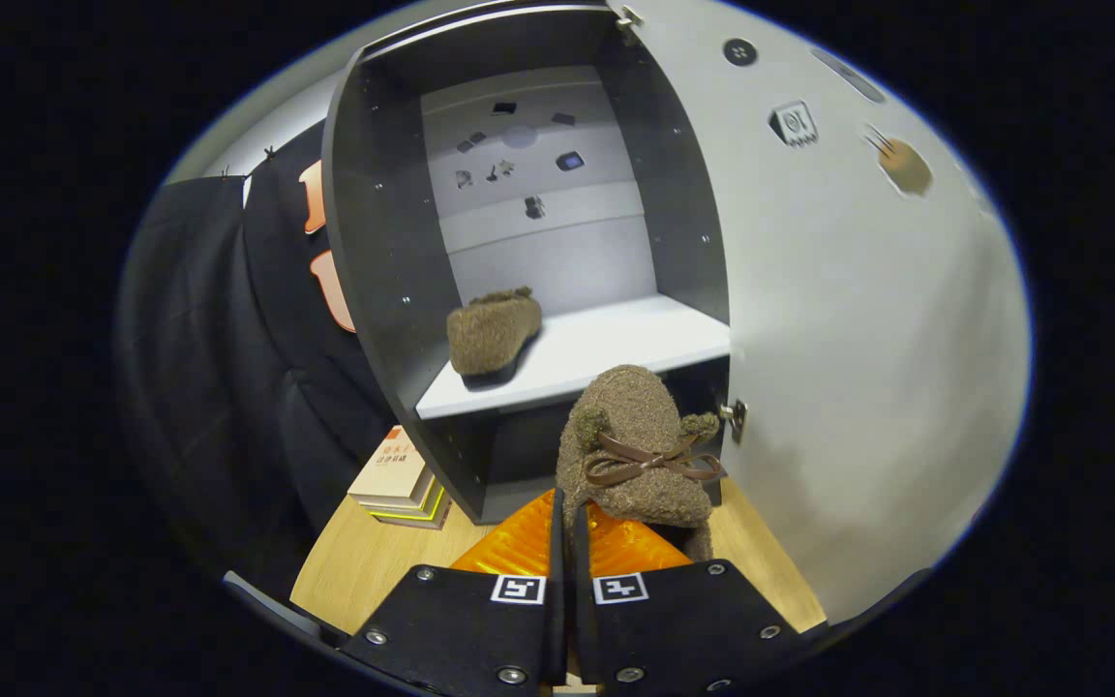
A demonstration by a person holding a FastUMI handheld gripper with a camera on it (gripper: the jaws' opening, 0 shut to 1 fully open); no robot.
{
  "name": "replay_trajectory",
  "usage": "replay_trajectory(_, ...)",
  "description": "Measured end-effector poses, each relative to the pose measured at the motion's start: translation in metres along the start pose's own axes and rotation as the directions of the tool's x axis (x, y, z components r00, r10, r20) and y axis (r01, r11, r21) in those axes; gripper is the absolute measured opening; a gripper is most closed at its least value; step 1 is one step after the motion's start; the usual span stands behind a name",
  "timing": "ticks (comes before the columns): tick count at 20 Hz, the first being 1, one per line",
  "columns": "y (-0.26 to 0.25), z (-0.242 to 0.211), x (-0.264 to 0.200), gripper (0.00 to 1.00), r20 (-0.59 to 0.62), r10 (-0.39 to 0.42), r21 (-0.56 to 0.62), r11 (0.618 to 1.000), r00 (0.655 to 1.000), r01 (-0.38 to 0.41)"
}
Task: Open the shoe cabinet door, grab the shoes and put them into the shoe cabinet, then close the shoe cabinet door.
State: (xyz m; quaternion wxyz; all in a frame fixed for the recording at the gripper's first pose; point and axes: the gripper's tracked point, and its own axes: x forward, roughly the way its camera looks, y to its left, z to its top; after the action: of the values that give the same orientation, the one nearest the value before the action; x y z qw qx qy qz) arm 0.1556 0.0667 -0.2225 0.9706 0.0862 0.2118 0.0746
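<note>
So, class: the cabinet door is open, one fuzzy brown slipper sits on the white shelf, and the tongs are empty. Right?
Not quite. In the gripper view the tongs are shut on a second slipper, held before the cabinet; door open, first slipper on the shelf.

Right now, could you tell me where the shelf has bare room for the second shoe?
The white shelf is bare right of the shoe already inside, up to the cabinet's right wall. The claw, shut on the held shoe, is just before it. Left is crowded.

One shoe [494, 332] on cabinet shelf [616, 348], another [630, 445] just ahead of gripper [567, 513].
</note>
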Motion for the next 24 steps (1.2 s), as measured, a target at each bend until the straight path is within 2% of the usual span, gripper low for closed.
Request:
replay_trajectory(3, 0.007, 0.046, 0.022, 0.04, 0.03, 0.029, -0.037, 0.999, 0.999, -0.028)
replay_trajectory(6, 0.008, 0.076, 0.048, 0.04, 0.032, 0.043, -0.084, 0.996, 0.999, -0.04)
replay_trajectory(9, 0.008, 0.099, 0.074, 0.04, 0.039, 0.051, -0.082, 0.995, 0.998, -0.048)
replay_trajectory(19, -0.015, 0.149, 0.164, 0.04, -0.022, 0.024, -0.115, 0.993, 0.999, -0.027)
replay_trajectory(24, -0.021, 0.147, 0.216, 0.04, -0.113, -0.001, -0.138, 0.99, 0.994, -0.015)
